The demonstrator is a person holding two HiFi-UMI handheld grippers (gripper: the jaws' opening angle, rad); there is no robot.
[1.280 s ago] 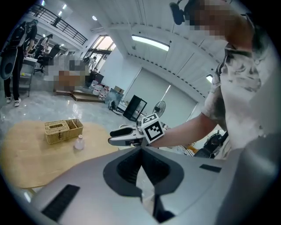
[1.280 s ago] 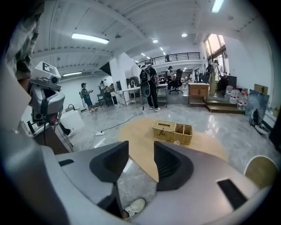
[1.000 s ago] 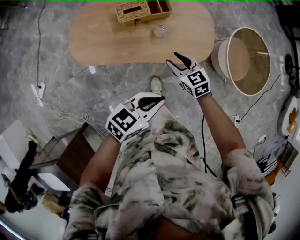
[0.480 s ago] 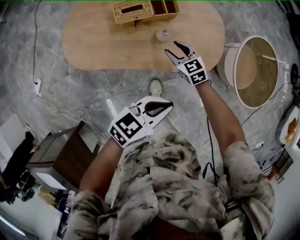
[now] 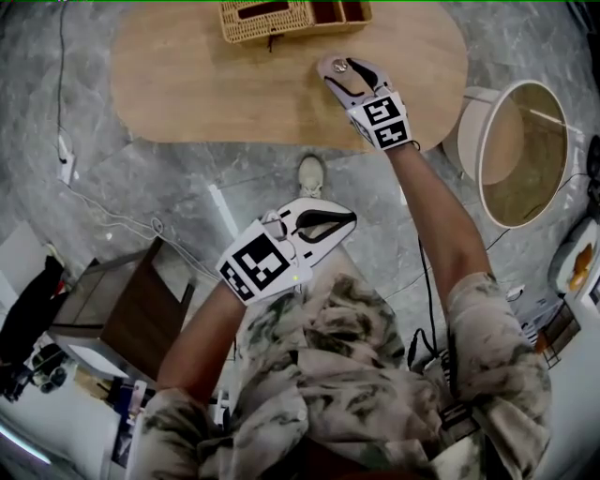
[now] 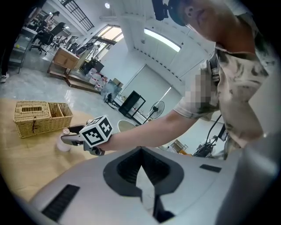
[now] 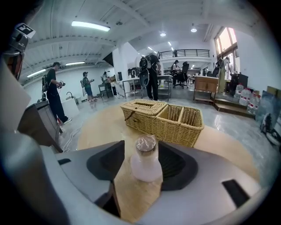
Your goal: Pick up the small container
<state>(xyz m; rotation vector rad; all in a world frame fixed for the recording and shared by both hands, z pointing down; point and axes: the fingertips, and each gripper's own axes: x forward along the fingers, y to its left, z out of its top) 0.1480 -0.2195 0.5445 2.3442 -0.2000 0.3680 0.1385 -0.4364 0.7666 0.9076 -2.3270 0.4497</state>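
The right claw (image 5: 339, 71) is opening wide. The little jar (image 7: 146, 160) is standing upright between its two sides, and they are not squeezing it. The jar is sitting on the wooden worktop (image 5: 206, 84), with bare wood all around it. A basket (image 5: 267, 17) is sitting further back, by the far edge. The left claw (image 5: 330, 223) is pressed together over the floor (image 5: 141, 187).

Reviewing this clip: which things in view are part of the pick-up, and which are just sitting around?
In the job:
- small container, standing on the wooden table
- right gripper, jaws opening around the container, not yet gripping

Just lying about:
- wicker basket
- round white-walled side table
- left gripper, empty, away from the table
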